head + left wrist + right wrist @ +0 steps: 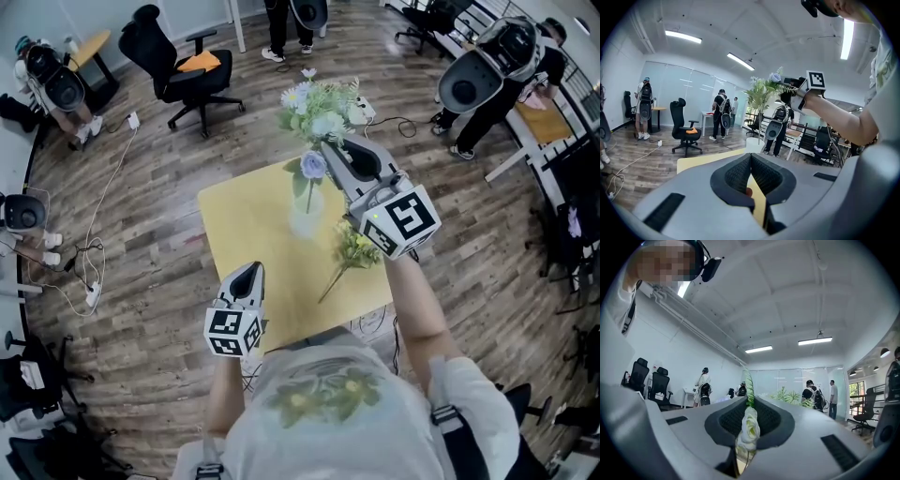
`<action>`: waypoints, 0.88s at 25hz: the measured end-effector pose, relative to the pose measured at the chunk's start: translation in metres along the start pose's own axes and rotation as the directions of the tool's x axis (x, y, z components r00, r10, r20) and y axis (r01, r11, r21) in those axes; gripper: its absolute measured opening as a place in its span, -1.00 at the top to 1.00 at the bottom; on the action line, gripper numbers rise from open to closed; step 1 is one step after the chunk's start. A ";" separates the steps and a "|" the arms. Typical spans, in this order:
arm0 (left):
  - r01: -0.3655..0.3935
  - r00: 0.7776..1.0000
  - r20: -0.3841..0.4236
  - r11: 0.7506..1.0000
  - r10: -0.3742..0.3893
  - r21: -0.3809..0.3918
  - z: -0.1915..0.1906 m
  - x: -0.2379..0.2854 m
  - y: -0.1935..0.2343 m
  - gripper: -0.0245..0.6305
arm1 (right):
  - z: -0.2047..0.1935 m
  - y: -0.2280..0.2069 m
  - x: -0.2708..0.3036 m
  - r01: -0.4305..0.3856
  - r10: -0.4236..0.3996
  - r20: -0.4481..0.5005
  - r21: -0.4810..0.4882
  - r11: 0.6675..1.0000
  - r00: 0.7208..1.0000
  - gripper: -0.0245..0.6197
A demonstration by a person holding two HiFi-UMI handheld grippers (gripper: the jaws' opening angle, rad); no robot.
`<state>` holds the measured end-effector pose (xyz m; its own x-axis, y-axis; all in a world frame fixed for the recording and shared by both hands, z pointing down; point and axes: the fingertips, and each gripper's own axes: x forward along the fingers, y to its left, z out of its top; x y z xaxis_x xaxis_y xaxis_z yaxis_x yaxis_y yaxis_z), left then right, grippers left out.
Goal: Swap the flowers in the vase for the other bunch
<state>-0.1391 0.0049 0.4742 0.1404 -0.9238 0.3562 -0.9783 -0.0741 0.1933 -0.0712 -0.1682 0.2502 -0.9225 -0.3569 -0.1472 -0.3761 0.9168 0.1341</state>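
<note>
Left tongs [250, 271] hover over the near edge of the square yellow bench [242, 230], pads pressed together with nothing between them. Beyond, a loose yellow-green flower bunch [355, 249] lies flat on the bench, just right of the translucent white vase [306, 216] standing upright mid-bench. Right tongs [328, 148] are clamped on the white, pale-blue and purple flower bunch [317, 111], held above the vase — one stem hangs toward its mouth; whether it is clear cannot be told.
</note>
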 end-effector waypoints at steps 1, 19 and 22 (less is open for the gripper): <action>0.000 1.000 0.000 1.000 0.000 0.000 -0.001 0.000 0.000 0.87 | 0.002 0.000 0.000 0.001 -0.001 0.005 -0.004 1.000 1.000 0.74; -0.019 1.000 0.000 1.000 0.019 -0.012 -0.008 -0.014 -0.001 0.87 | 0.003 0.051 -0.018 -0.123 0.125 -0.013 0.096 0.988 0.992 0.74; -0.035 0.999 -0.001 0.999 0.035 -0.016 -0.011 -0.017 0.001 0.87 | -0.006 0.067 -0.025 -0.156 0.160 -0.031 0.119 0.981 0.987 0.74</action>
<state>-0.1410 0.0240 0.4782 0.1064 -0.9253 0.3640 -0.9801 -0.0359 0.1953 -0.0741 -0.0987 0.2684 -0.9731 -0.2106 -0.0931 -0.2148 0.9759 0.0381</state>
